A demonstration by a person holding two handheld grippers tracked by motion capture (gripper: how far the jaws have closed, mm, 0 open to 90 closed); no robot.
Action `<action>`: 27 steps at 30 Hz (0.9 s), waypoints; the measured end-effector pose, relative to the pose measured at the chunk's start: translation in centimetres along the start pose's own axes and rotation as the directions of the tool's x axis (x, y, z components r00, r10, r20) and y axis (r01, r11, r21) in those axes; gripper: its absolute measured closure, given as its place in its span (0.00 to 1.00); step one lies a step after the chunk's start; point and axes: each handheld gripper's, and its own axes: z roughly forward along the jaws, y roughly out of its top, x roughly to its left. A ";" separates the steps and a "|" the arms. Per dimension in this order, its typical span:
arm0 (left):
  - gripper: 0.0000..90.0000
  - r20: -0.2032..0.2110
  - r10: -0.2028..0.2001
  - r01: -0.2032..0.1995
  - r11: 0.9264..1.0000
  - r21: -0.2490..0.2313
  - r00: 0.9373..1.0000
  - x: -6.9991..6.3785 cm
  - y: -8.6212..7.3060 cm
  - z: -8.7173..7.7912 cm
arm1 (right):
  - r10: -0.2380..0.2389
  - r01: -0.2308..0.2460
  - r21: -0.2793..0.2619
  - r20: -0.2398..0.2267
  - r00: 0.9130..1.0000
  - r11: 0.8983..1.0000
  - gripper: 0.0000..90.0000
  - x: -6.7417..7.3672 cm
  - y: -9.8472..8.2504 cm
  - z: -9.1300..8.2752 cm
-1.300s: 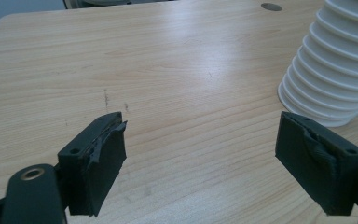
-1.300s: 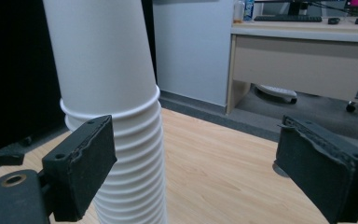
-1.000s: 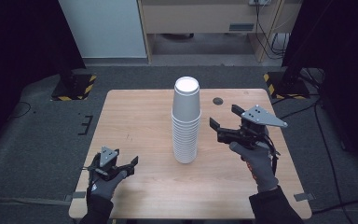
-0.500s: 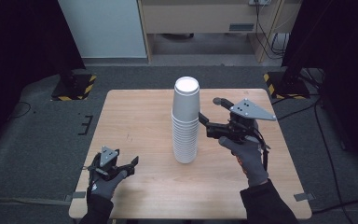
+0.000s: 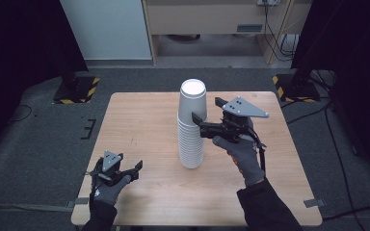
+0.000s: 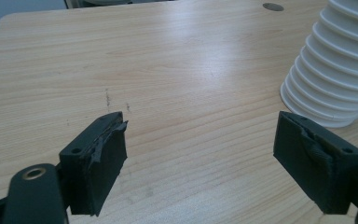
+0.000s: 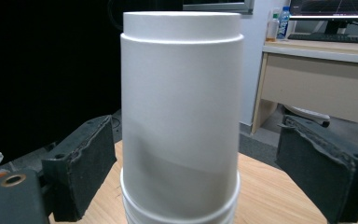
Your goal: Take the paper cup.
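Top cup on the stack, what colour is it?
Plain white, no print. The top cup shows best in the right gripper view, between the open fingers.

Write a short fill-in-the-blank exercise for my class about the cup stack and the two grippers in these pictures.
1. The stack of white cups stands on a ____ table.
2. The right gripper has its jaws ____ on either side of the top cup.
3. The left gripper is open above the ____.

Missing words: wooden; open; table
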 end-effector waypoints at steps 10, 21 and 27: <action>0.18 0.001 -0.004 0.004 1.000 0.000 1.000 0.0 0.0 0.0 | -0.003 0.003 0.012 -0.002 1.000 1.000 0.13 0.5 0.1 2.4; 0.18 0.002 -0.006 0.006 1.000 -0.003 1.000 0.1 0.0 0.0 | 0.013 -0.013 0.015 0.009 1.000 1.000 0.12 0.7 -0.3 4.1; 0.18 0.006 -0.007 0.007 1.000 -0.001 1.000 0.1 0.0 0.1 | 0.015 -0.016 0.019 0.027 1.000 1.000 0.12 0.9 -0.6 5.0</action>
